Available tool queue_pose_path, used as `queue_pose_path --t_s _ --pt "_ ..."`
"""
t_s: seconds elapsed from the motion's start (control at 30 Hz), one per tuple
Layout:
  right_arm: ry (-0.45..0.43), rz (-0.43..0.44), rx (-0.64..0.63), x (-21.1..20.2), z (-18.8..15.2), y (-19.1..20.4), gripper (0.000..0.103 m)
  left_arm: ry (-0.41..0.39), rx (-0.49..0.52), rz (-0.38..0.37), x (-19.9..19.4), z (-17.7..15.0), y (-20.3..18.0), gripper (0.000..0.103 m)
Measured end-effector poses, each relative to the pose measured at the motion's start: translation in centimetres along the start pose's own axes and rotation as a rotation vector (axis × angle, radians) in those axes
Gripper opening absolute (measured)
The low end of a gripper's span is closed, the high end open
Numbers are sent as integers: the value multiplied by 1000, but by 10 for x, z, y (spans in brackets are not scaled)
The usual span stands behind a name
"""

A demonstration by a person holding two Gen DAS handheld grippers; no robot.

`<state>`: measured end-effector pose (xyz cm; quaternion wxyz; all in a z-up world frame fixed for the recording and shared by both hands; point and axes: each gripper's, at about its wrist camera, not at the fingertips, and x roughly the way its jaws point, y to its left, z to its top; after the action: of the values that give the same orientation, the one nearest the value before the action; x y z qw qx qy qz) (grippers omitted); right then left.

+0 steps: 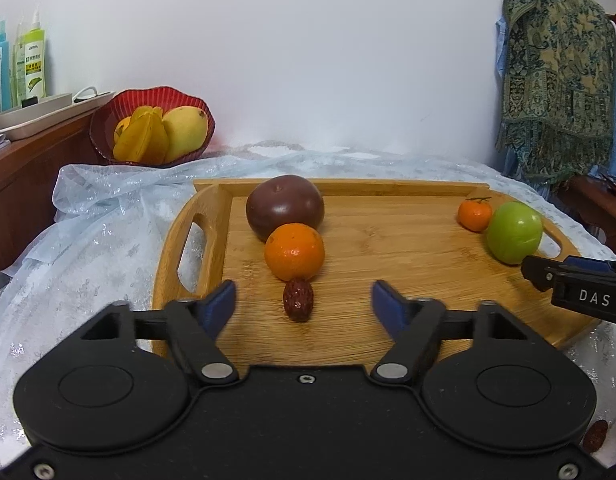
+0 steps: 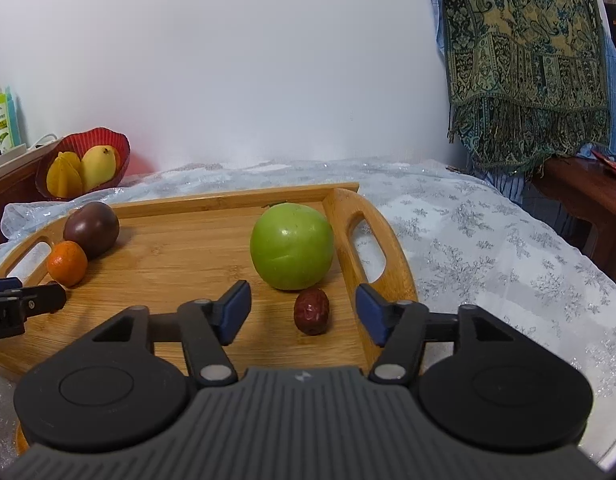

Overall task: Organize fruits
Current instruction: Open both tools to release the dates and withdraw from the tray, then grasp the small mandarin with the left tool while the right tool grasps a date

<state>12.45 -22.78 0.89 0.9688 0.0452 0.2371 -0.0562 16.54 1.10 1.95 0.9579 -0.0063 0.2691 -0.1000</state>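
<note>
Right tongs agape — small tangerine hidden.

Tray: the wooden handled tray lies on the pale glittery cloth.
Left row: the dark purple round fruit sits rearmost, the large orange mandarin touching its front, the left wrinkled red date just before that.
Right group: the small stemmed mandarin lies behind-left of the green apple; the right wrinkled red date lies just before the apple.
Bowl: the red fluted bowl, behind-left of the tray, holds the yellow mango right of the ribbed yellow starfruit.
</note>
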Motion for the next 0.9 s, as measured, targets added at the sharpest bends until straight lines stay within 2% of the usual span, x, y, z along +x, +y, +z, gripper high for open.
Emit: queue_pose_path --t_s 0.33,0.9 --pt "-72 -1 -30 -18 -5 9 88 -35 59 -12 -19 -5 -10 88" --pt "-81 -8 -17 -32 -14 9 91 -32 18 -71 -50 -24 -8 91"
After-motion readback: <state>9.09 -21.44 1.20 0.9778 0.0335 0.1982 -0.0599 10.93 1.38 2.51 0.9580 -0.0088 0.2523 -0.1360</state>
